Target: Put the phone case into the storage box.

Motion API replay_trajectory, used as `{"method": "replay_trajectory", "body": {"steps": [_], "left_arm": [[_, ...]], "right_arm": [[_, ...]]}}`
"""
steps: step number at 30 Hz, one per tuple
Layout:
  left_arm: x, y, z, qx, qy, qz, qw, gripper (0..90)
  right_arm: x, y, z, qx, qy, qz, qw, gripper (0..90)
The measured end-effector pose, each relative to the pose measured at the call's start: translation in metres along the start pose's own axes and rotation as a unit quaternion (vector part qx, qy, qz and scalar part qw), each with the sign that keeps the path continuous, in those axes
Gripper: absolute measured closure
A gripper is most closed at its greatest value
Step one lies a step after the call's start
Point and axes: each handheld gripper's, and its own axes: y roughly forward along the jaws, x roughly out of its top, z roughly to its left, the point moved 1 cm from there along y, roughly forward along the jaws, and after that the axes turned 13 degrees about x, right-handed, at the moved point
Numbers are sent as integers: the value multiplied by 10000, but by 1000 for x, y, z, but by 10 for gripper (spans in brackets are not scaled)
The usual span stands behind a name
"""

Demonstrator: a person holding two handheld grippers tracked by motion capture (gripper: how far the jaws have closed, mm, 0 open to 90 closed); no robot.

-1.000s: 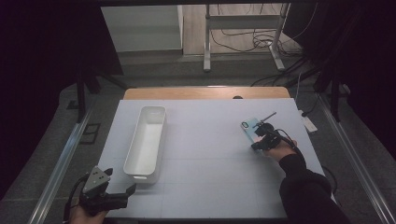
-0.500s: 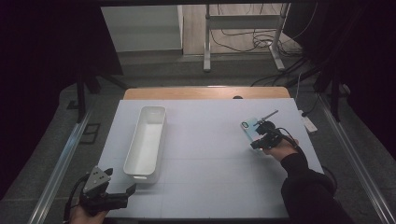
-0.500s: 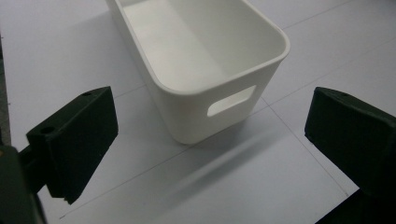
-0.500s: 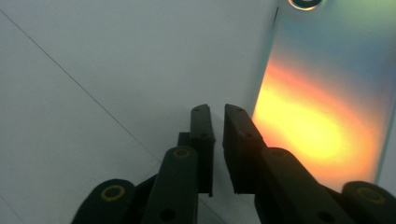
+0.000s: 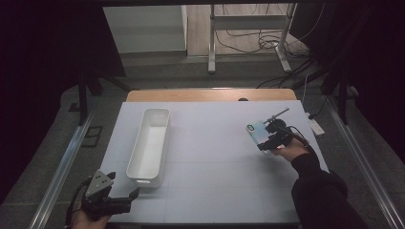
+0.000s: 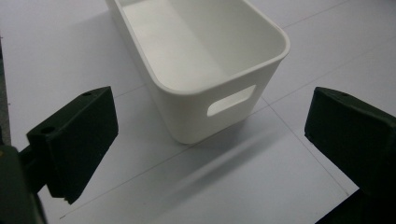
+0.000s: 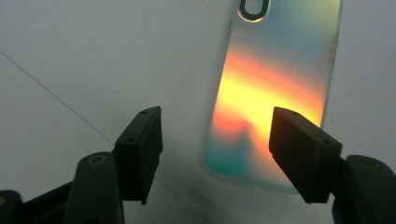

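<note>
phone case [image 7: 273, 93] lies flat on the table [image 5: 215, 143], well right of the white bin [image 5: 149, 143]. right gripper [image 7: 215, 154] jaws have just been opening and now stand apart over its near end, not pressing. likely lining up a grab. left gripper [image 6: 205, 140] idle, jaws wide, facing the bin's near end.

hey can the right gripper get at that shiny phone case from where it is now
Probably yes. The right gripper sits just above the phone case, which lies flat on the table; its jaws have just been opening, nothing between them yet.
</note>
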Motion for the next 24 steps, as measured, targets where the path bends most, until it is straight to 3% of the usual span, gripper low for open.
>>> {"method": "replay_trajectory", "body": {"steps": [6, 8, 9, 11, 13, 17, 24], "left_arm": [[0, 0, 0, 9, 9, -1, 10000, 34], [0, 0, 0, 9, 12, -1, 10000, 34], [0, 0, 0, 9, 12, -1, 10000, 33], [0, 0, 0, 9, 13, -1, 10000, 33], [0, 0, 0, 1, 6, 1, 10000, 34], [0, 0, 0, -3, 1, 1, 10000, 33], [0, 0, 0, 5, 9, -1, 10000, 34]], "right_arm": [[2, -1, -4, 38, 70, 22, 10000, 187], [3, -1, -6, -28, 81, 20, 10000, 97], [3, -1, -6, -28, 81, 20, 10000, 97], [3, -1, -8, -220, 140, 38, 9997, 24], [4, 0, -11, -310, 202, 73, 9993, 0], [6, -2, -18, -252, 350, 33, 9991, 0], [6, 0, -23, -290, 391, 148, 9987, 0]]}}
